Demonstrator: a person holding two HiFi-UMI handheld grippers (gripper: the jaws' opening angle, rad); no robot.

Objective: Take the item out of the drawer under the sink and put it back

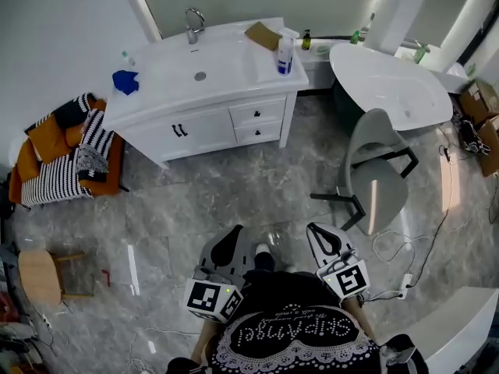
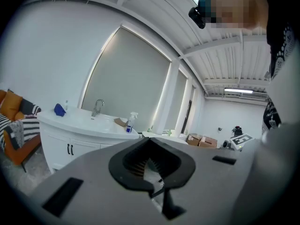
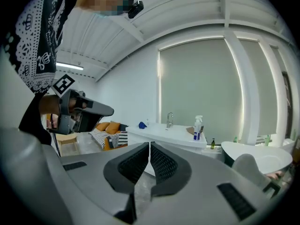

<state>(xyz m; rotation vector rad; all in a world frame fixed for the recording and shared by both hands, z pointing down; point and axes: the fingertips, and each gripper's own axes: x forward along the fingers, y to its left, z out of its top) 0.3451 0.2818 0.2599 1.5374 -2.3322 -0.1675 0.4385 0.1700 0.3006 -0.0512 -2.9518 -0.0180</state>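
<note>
The person is standing on the grey marble floor [image 1: 234,193], well apart from the white sink vanity [image 1: 156,135], and is holding both tongs close to the body. The left gripper [image 1: 232,234] [image 2: 149,140] is staying clenched, its tips meeting on nothing. The right gripper [image 1: 315,229] [image 3: 149,144] is likewise pressing its ribbed pads [image 3: 161,163] together, empty.

The two small drawers [image 1: 258,123] under the counter are sitting flush and shut beside the cabinet doors [image 1: 181,131], so the item inside is not showing; it is lying far ahead of both tongs.

On the counter, a spray bottle [image 1: 285,54] is standing near the right edge, a brown flat piece [image 1: 263,35] is lying behind it, and a blue cloth [image 1: 125,82] is resting at the left end, by the basin [image 1: 199,75] and faucet [image 1: 192,25].

Open floor is stretching between the person and the drawers. A grey chair [image 1: 376,174] is crowding the right side, and a striped and orange sofa [image 1: 66,150] is flanking the left.
</note>
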